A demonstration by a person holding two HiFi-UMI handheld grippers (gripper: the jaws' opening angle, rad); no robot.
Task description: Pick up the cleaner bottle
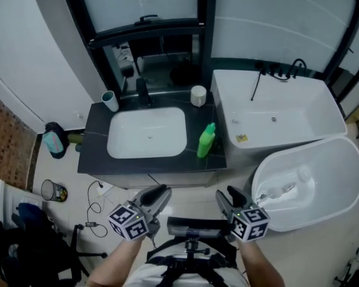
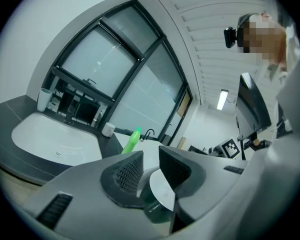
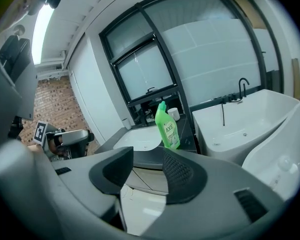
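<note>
The cleaner bottle (image 1: pixel 206 140), a green plastic one with a tapered neck and a printed label, stands upright on the dark stone desk (image 1: pixel 96 154), just right of the white rectangular basin (image 1: pixel 146 133) sunk into it, untouched.

The step in hand looks like the approach. Both grippers hang in front of the basin, short of the desk's near edge and well apart from the bottle. The right gripper (image 1: pixel 225 193) has its jaws spread with nothing between them, and its own view looks straight at the bottle. The left gripper (image 1: pixel 158 193) has its jaws drawn nearly together, empty.

The next move probably calls for the right gripper to reach over the desk edge to the right of the basin. It should straddle the bottle's body with the jaws wide and close squarely so the slim bottle does not tip.

Counted:
- One white rectangular bathtub (image 1: pixel 275 103), right of the basin.
- One white rounded tub (image 1: pixel 347 160), further right and nearer.
- One desk and one basin.
- Two grippers.
- One black tap (image 1: pixel 143 92), behind the basin.
- One bottle.
- Two cups: a pale blue one (image 1: pixel 110 101) behind the basin's left corner and a white one (image 1: pixel 198 95) behind its right corner.
</note>
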